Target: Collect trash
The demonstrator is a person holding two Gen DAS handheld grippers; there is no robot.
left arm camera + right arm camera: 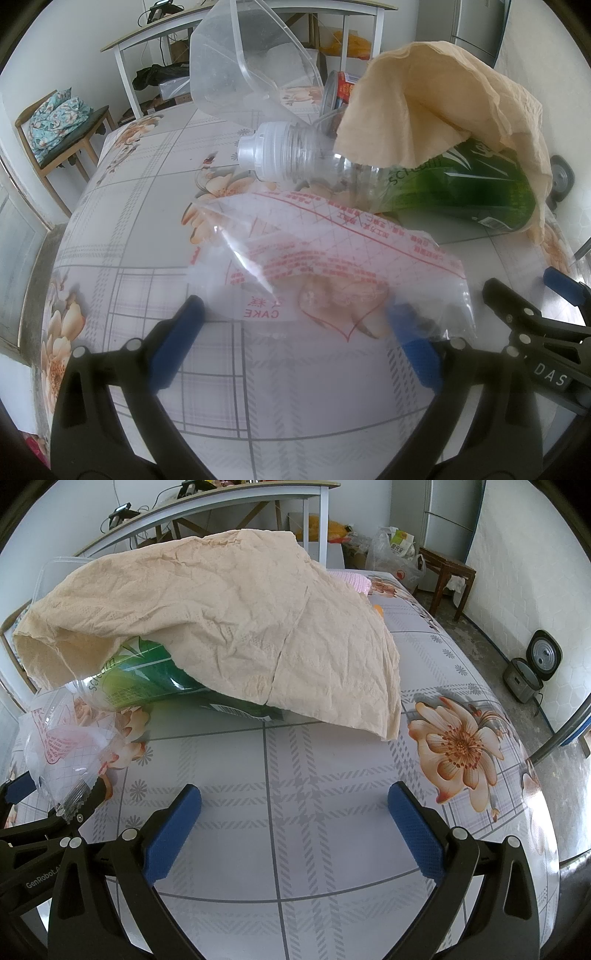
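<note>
Only the left view shows the can (pixel 338 92) behind the bottle (pixel 424 177); both grippers, left (pixel 295 314) and right (pixel 294 801), spread, wrapper (pixel 325 266) between the left's fingers.

Both views are evenly lit by soft daylight; shadows under the tan paper (pixel 229 627) are faint. Fisheye distortion bends the table (pixel 332 775) edges and darkens the corners (vignetting). The clear wrapper (pixel 332 266) shows mild glare; nearest surfaces appear slightly soft.

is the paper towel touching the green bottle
Touching: in the right wrist view the paper towel lies draped directly over the green bottle, resting on it.
</note>
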